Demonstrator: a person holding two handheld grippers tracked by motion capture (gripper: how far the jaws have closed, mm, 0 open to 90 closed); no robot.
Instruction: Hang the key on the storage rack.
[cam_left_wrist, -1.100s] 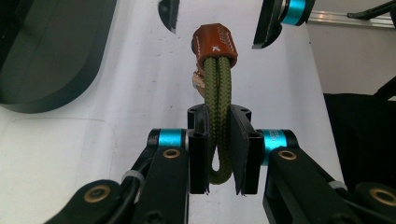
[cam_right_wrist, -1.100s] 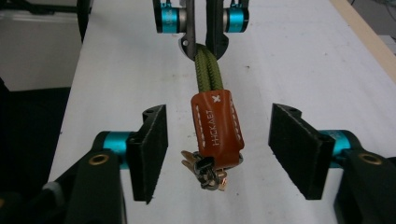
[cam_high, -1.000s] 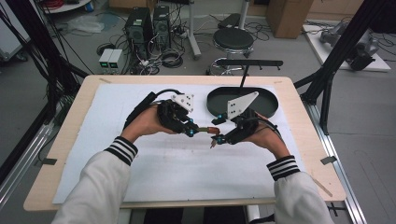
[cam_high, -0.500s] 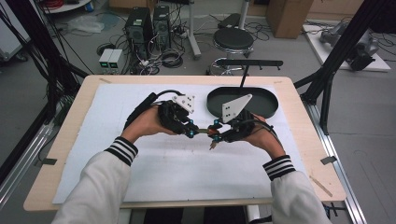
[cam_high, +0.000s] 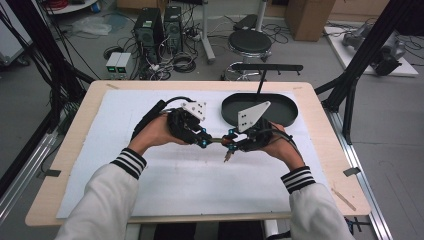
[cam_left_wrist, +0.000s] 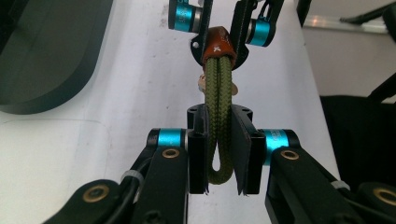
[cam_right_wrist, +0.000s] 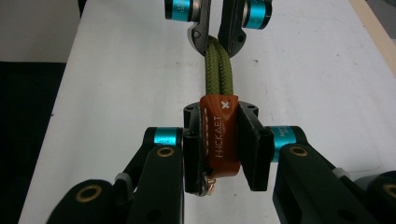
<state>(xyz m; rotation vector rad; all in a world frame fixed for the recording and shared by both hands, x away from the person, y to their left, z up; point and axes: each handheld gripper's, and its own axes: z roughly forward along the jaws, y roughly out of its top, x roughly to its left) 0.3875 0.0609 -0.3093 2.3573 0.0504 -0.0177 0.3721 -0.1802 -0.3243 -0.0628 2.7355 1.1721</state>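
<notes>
An olive green cord loop with a brown leather tab is stretched between both grippers above the white mat. My left gripper is shut on the loop's closed end. My right gripper is shut on the leather tab, under which a small metal ring hangs. In the high view the left gripper and right gripper face each other tip to tip at the table's middle, with the cord short and straight between them.
A black oval tray lies on the table behind the right hand. A white mat covers most of the wooden table. Black frame posts stand at both sides, and a stool and cables are on the floor beyond.
The right gripper has edged slightly left and come level with the left one. Both keep their hold on the cord piece.
</notes>
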